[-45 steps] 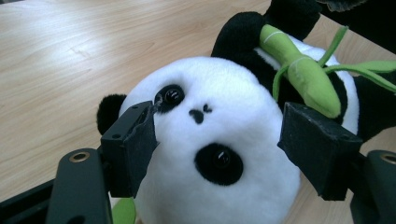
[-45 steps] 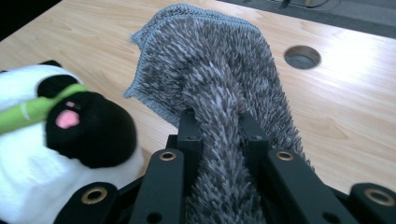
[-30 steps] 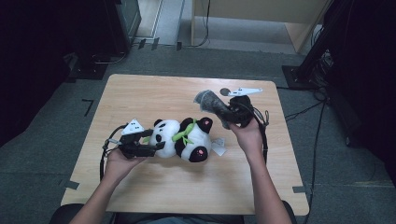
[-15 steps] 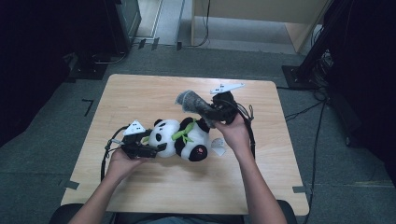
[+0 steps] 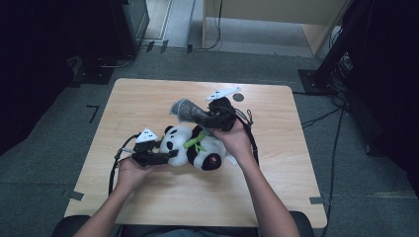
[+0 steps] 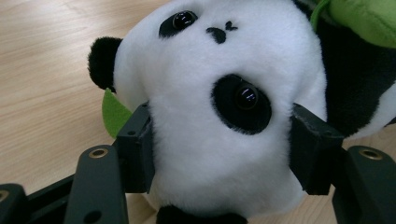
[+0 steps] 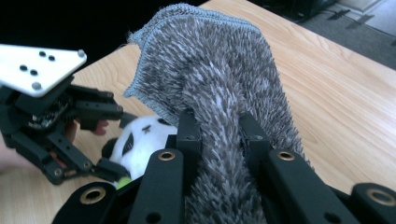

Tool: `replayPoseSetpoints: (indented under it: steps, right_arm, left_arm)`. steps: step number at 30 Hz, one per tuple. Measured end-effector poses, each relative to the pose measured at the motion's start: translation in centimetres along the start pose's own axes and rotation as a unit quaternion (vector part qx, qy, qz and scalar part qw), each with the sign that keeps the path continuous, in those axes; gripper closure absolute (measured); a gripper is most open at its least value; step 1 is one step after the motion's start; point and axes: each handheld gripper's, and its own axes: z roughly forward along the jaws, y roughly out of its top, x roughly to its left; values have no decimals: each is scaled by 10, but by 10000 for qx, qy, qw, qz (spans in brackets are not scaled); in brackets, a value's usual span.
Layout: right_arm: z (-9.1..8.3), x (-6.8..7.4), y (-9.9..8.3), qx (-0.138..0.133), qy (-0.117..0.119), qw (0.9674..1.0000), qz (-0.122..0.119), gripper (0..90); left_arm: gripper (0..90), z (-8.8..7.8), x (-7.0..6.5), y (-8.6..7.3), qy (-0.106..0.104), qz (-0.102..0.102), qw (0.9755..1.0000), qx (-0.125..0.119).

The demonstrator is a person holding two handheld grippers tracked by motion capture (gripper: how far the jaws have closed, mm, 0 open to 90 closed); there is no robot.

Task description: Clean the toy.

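A black-and-white plush panda [image 5: 200,150] with a green leaf lies on the wooden table [image 5: 143,101]. My left gripper [image 5: 170,154] holds its head [image 6: 219,84]. Its jaws have just been closing and now press into the white fur from both sides, one black pad [image 6: 137,149] on each cheek. My right gripper [image 5: 201,115] is shut on a grey fuzzy cloth [image 5: 184,109], which it holds just above and behind the panda. In the right gripper view the cloth [image 7: 210,70] fans out past the jaws, with the panda [image 7: 144,133] and the left gripper [image 7: 109,140] below it.
A small dark round mark [image 5: 238,97] sits near the table's far edge. Cables trail from both grippers over the tabletop. Black stands and a cabinet [image 5: 257,29] ring the table on the grey floor.
My right hand has carried the grey cloth leftward, from the table's right part to just behind the panda. The left hand has stayed at the panda's head.
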Motion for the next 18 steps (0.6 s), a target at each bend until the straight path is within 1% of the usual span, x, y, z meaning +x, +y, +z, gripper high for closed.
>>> replayPoseSetpoints:
  steps: [2, 3, 6, 10, 12, 13, 14, 15, 16, 17, 18]
  right_arm:
    - [6, 2, 3, -30, 47, 10000, -22, 759]
    - [9, 3, 3, -20, 75, 10000, -27, 759]
    - [22, 7, 4, 141, 154, 9997, -108, 758]
    - [39, 17, 6, 255, 266, 9989, -284, 756]
    - [47, 19, 7, 296, 308, 9987, -289, 756]
    - [53, 21, 7, 369, 377, 9982, -301, 758]
    - [53, 21, 7, 369, 377, 9982, -301, 758]
    - [64, 23, 6, 503, 526, 9968, -316, 757]
    - [64, 23, 6, 503, 526, 9968, -316, 757]
    - [73, 25, 3, 662, 528, 9958, -337, 754]
    - [77, 26, 2, 707, 527, 9955, -345, 746]
  left_arm:
    - [356, -1, -7, -4, 176, -74, 9998, -96]
    - [351, -1, -8, -5, 193, -99, 9997, -131]
    - [335, -1, -8, -7, 160, -124, 9997, -167]
    - [320, -2, -8, -8, 124, -135, 9997, -162]
    - [317, -3, -9, -8, 144, -136, 9997, -154]
    - [317, -3, -9, -8, 144, -136, 9997, -154]
    - [317, -3, -10, -8, 157, -121, 9997, -150]
    - [318, -3, -11, -8, 170, -95, 9997, -137]
    - [318, -3, -11, -8, 170, -95, 9997, -137]
    - [318, -3, -11, -8, 180, -132, 9996, -145]
    - [318, -3, -11, -8, 180, -132, 9996, -145]
